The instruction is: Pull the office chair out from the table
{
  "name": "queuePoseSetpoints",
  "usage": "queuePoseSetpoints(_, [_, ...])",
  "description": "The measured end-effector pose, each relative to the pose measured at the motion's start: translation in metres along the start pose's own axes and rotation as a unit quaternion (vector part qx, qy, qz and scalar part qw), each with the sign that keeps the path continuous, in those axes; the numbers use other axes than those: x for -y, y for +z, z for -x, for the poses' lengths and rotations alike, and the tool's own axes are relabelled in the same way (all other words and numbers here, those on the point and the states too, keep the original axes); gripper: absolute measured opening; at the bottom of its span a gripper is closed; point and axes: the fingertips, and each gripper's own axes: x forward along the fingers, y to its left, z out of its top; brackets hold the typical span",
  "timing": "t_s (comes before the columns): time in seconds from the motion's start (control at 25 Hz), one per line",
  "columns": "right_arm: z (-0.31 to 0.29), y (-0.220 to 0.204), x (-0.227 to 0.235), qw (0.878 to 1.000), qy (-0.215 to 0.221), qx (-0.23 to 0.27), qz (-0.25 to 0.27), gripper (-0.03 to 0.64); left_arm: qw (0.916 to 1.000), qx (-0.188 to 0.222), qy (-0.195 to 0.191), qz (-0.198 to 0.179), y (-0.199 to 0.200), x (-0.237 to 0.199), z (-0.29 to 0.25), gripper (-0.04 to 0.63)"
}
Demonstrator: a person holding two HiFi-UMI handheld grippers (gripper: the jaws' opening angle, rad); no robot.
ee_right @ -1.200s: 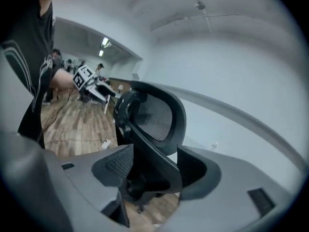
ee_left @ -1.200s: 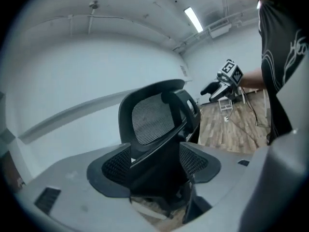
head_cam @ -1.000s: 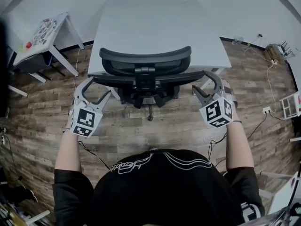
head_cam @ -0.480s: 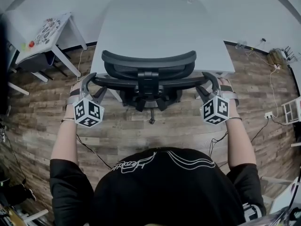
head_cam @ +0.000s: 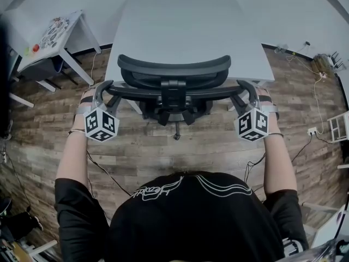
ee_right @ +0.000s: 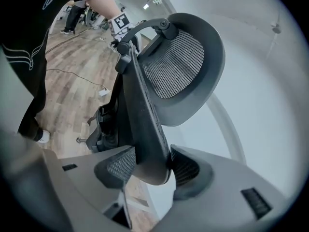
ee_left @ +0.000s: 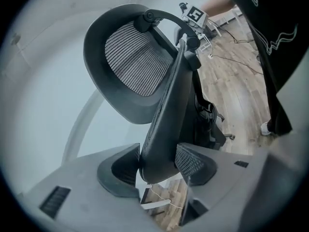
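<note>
The left tool (head_cam: 107,86) and the right tool (head_cam: 244,86), their jaws just drawn in, each pinch an outer edge of the backrest of the black office chair (head_cam: 173,76), one at either end. The chair's back is dark mesh in a thin curved frame. It is topped by a curved mesh headrest (ee_left: 136,64) on an arched bracket. The chair stands on the wood-plank floor (head_cam: 163,152), pushed up against the near edge of the pale grey bench (head_cam: 180,26).

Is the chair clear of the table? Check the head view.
No, in the head view the chair stands pushed in against the table's near edge, with no gap showing between them.
</note>
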Motion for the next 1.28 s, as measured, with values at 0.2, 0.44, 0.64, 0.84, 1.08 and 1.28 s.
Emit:
queuePoseSetpoints(0.2, [0.0002,-0.0013,0.0024,1.000,-0.004,-0.012,-0.007,0.241,0.9994,-0.020,0.007,-0.027,0.0000,-0.0002,-0.0029,0.215])
queuePoseSetpoints(0.44, [0.0000,-0.0005,0.0004,0.999,-0.020,-0.012,-0.022,0.241,0.9989,-0.040,-0.002,-0.025,-0.0031,0.0018,-0.0018,0.213])
queuePoseSetpoints(0.64, [-0.0002,-0.0030,0.0038,0.999,-0.017,-0.027,-0.032,0.241,0.9990,-0.042,-0.002,-0.013,-0.0019,-0.0013,-0.0046,0.213])
queuePoseSetpoints(0.84, [-0.0012,-0.0021,0.0029,0.999,-0.013,-0.039,-0.035,0.242,0.9981,-0.061,0.008,0.001,-0.0044,-0.0010,-0.0036,0.213])
queuePoseSetpoints(1.08, [-0.0017,-0.0042,0.0034,0.998,-0.003,-0.061,-0.032,0.241,0.9972,-0.073,0.013,0.011,-0.0043,-0.0015,-0.0048,0.213])
queuePoseSetpoints(1.28, [0.0025,-0.0045,0.0035,0.995,0.004,-0.089,-0.034,0.241,0.9954,-0.090,0.027,0.021,-0.0033,-0.0044,-0.0055,0.213])
